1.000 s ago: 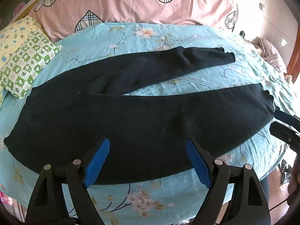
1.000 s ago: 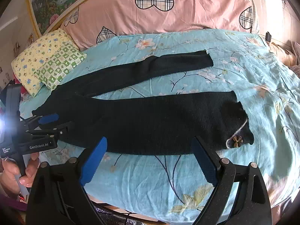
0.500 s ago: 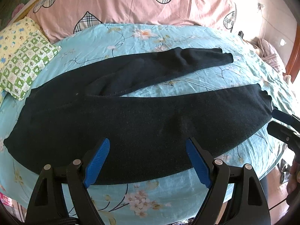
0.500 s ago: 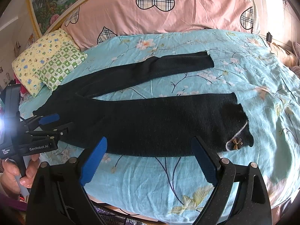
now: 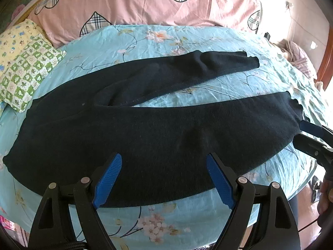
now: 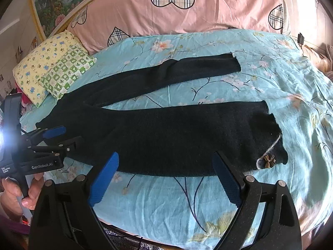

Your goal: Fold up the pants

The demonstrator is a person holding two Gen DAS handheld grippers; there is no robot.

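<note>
Black pants (image 5: pixel 145 137) lie flat on the bed, waist to the left, two legs spread apart to the right; they also show in the right wrist view (image 6: pixel 177 137). The near leg's cuff bears a small brown bow (image 6: pixel 268 160). My left gripper (image 5: pixel 164 179) is open and empty, hovering over the near edge of the pants' thigh. My right gripper (image 6: pixel 164 177) is open and empty, over the near leg's lower edge. Each gripper shows in the other's view: the right one (image 5: pixel 312 137) by the near cuff, the left one (image 6: pixel 54 139) by the waist.
The bed carries a light blue floral sheet (image 6: pixel 249 87). A pink quilt with plaid hearts (image 5: pixel 156 4) lies along the far side. A yellow and green pillow (image 6: pixel 52 66) sits at the far left. The bed's near edge (image 6: pixel 145 235) is just below my grippers.
Both grippers have drifted slightly forward toward the pants. Both stay open; the pants have not moved.
</note>
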